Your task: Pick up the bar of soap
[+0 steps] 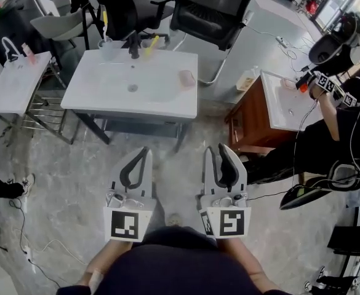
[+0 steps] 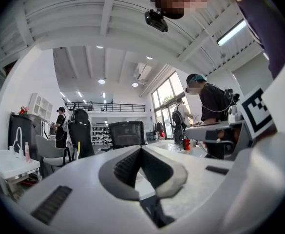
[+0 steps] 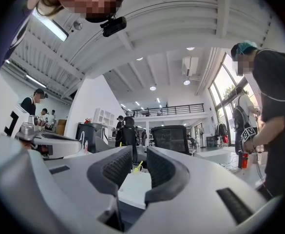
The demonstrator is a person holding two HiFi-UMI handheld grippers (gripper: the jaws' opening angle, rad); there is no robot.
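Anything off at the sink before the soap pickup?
Nothing stands out. The soap lies on the sink's right rim, the faucet stands upright at the back, and no spill shows.

Pink bar of soap (image 1: 186, 77), white sink (image 1: 161, 98), black office chair (image 1: 213, 5), reddish-brown cabinet (image 1: 248, 125).

The sink top (image 1: 100, 94) is smooth glossy white, the cabinet (image 1: 247, 128) brown wood, the floor (image 1: 56, 183) polished marbled stone.
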